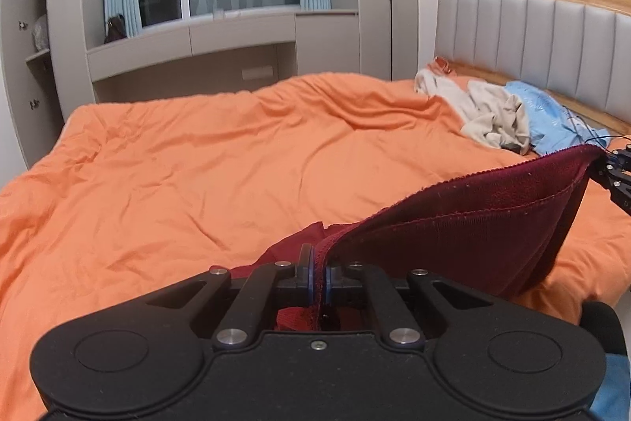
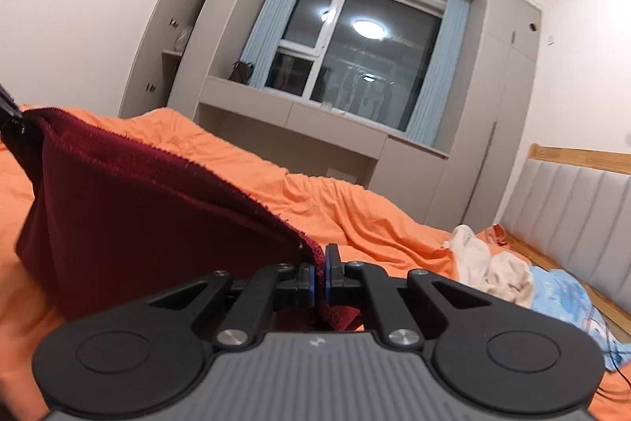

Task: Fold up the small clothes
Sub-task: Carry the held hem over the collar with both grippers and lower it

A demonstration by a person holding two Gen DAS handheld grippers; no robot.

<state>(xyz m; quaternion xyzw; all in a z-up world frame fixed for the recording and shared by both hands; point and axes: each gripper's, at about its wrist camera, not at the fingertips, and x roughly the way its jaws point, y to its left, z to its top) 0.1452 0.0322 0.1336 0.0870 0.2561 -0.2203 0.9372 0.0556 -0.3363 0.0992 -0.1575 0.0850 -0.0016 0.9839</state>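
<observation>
A dark red knit garment [image 1: 465, 219] hangs stretched in the air between my two grippers, above the orange bedspread [image 1: 205, 160]. My left gripper [image 1: 320, 273] is shut on one end of its ribbed edge. My right gripper [image 2: 319, 277] is shut on the other end; it also shows at the far right of the left wrist view [image 1: 615, 172]. In the right wrist view the garment [image 2: 130, 208] sags down to the left, and the left gripper's tip [image 2: 10, 113] shows at the left edge.
A heap of beige clothes [image 1: 485, 113] and a light blue item [image 1: 552, 121] lie by the grey padded headboard [image 1: 544, 38]. A thin black cable [image 2: 615, 354] runs near the blue item. Grey cabinets and a window stand beyond the bed.
</observation>
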